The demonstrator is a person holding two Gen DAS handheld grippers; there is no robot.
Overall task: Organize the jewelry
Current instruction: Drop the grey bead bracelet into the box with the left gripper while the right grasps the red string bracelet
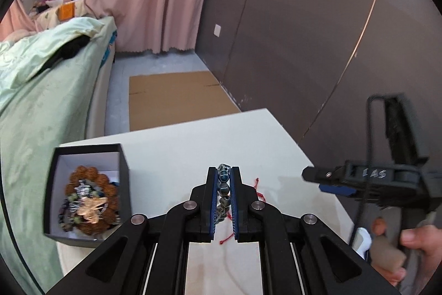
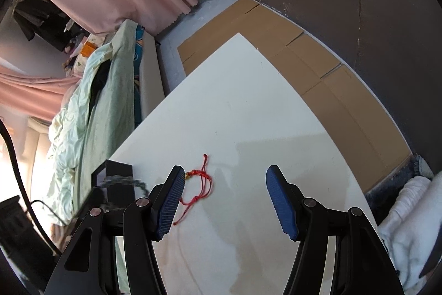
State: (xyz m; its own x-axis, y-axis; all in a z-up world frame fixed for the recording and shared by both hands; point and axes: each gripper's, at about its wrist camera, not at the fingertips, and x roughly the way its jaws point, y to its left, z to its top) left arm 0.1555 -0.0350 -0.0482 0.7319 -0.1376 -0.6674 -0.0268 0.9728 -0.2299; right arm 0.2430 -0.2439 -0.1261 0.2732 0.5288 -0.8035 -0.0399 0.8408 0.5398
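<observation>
In the left wrist view, the left hand-held gripper (image 1: 223, 179) sits at the lower centre of the frame with its blue pads pressed together on a beaded bracelet (image 1: 223, 188), a string of dark and blue beads running up between them; the pinch along the strand probably keeps the beads from sliding out as it is carried. It points down at a slant over the white counter (image 1: 171, 151). At lower left stands an open black jewelry box (image 1: 124, 170), already holding brown bead bracelets and a butterfly-shaped piece, which is likely where the bracelet is headed. Just right of the pads, a red cord bracelet (image 1: 258, 194) lies on the counter, partly hidden behind the jaws. At the right edge the right hand-held gripper (image 1: 317, 180) appears side-on, a person's hand (image 1: 414, 248) wrapped round its grip at lower right. In the right wrist view, the right hand-held gripper (image 2: 225, 201) has its jaws spread wide with nothing between them, angled steeply down at the counter (image 2: 248, 101). The red cord bracelet (image 2: 201, 179) lies just beside its left pad, near lower centre, so this hand seems poised to take it next. The jewelry box (image 2: 120, 174) shows at lower left, with the beaded bracelet (image 2: 124, 180) a blurred strand in front of it.
</observation>
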